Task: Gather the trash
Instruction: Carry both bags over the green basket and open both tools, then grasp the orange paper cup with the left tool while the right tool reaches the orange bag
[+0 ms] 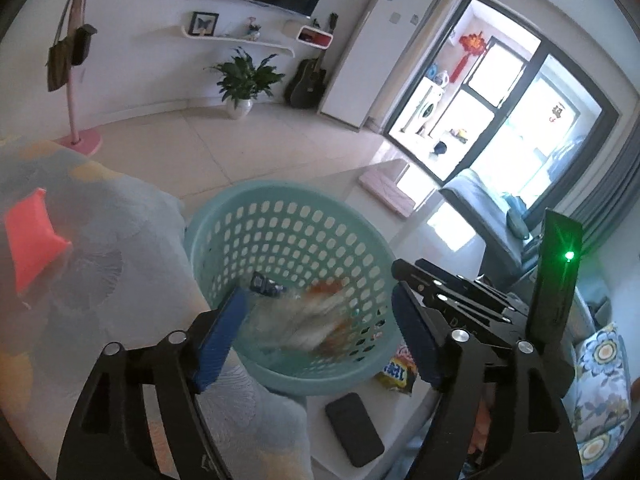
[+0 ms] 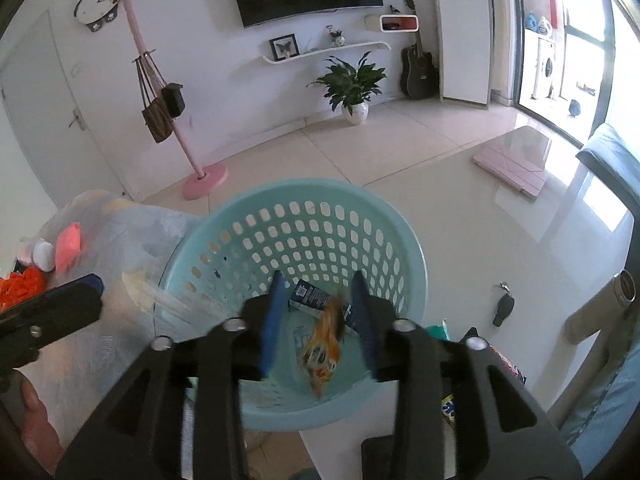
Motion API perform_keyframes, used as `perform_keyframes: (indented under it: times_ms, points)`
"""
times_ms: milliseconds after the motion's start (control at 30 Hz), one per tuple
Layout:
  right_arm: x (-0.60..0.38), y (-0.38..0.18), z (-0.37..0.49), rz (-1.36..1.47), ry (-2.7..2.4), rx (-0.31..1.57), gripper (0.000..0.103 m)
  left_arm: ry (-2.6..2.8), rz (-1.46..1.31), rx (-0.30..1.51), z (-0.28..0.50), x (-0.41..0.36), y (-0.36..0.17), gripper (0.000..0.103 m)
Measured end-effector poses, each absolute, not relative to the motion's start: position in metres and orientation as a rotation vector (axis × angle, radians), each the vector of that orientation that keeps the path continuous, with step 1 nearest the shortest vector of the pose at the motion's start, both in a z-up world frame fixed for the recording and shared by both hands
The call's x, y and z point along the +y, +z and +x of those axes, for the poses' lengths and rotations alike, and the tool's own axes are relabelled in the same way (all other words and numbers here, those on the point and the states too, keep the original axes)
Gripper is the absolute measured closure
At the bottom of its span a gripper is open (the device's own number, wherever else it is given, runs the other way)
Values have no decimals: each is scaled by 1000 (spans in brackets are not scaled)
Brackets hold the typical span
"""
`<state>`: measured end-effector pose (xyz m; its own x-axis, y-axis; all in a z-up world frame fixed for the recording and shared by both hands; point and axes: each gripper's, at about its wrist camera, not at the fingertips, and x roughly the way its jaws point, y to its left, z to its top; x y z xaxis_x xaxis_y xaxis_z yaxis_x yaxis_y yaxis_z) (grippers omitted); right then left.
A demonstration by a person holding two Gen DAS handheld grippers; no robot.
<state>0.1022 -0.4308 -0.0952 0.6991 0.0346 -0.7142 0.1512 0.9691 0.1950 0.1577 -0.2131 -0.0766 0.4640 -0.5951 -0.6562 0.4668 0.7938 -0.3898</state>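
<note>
A teal perforated basket [image 1: 280,216] [image 2: 320,208] stands on the white table. My left gripper [image 1: 320,332] is open over its near rim, with a blurred clear and orange wrapper [image 1: 316,320] between and below the jaws, inside the basket. My right gripper [image 2: 318,316] is open above the basket; a blurred orange snack wrapper [image 2: 324,352] hangs in the air between its fingers, apart from them, over a dark blue wrapper [image 2: 308,296] on the basket floor. The right gripper's fingers [image 1: 440,288] show at the right of the left wrist view.
A yellow snack packet [image 1: 396,374] and a black phone [image 1: 354,428] lie on the table beside the basket. A plastic bag with orange items [image 2: 68,240] sits left of it. A car key [image 2: 502,308], a pink tablet case [image 2: 516,164] and a bottle [image 2: 616,292] lie right.
</note>
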Motion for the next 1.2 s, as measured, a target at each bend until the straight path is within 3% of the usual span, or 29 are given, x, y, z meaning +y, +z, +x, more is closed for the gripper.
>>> perform_keyframes:
  times_ms: [67, 567, 1067, 1133, 1200]
  points:
    - [-431, -92, 99, 253, -69, 778, 52, -658, -163, 867, 156, -212, -74, 28]
    - [-394, -52, 85, 198, 13, 704, 52, -622, -189, 742, 119, -170, -40, 28]
    - [-257, -1, 70, 90, 289, 621, 52, -362, -316, 584, 50, -13, -2, 28]
    - [-232, 0, 70, 63, 328, 621, 50, -313, -328, 572, 43, 11, -1, 28]
    - [-200, 2, 71, 31, 372, 621, 41, -260, -336, 567, 36, 32, -2, 28]
